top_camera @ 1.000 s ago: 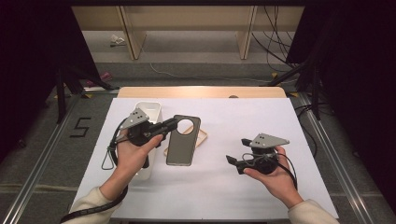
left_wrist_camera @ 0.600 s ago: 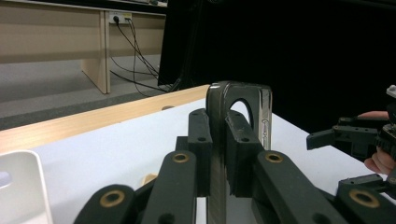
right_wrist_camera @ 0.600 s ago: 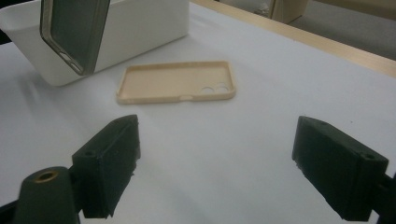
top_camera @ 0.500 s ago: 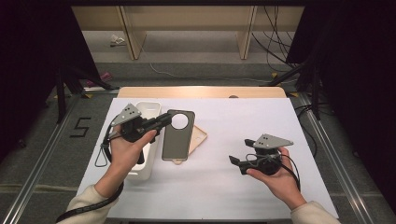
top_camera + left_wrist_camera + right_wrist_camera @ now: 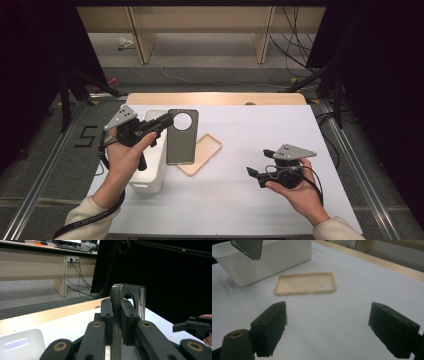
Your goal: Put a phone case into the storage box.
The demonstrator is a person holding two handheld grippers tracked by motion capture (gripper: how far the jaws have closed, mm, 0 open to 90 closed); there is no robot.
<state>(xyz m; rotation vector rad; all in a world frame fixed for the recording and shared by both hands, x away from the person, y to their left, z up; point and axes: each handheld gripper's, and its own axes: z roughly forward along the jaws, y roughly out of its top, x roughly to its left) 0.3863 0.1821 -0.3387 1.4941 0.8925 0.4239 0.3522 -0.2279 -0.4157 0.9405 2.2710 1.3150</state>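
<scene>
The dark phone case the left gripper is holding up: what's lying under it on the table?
Under the dark phone case, a beige phone case lies open side up on the white table, beside the white bin. The dark case covers the beige one's near corner in the high view.

Dark grey phone case (image 5: 181,137), beige phone case (image 5: 200,154), white bin (image 5: 150,170), white desk (image 5: 240,200) with wooden edge, black fingers (image 5: 271,326)
</scene>
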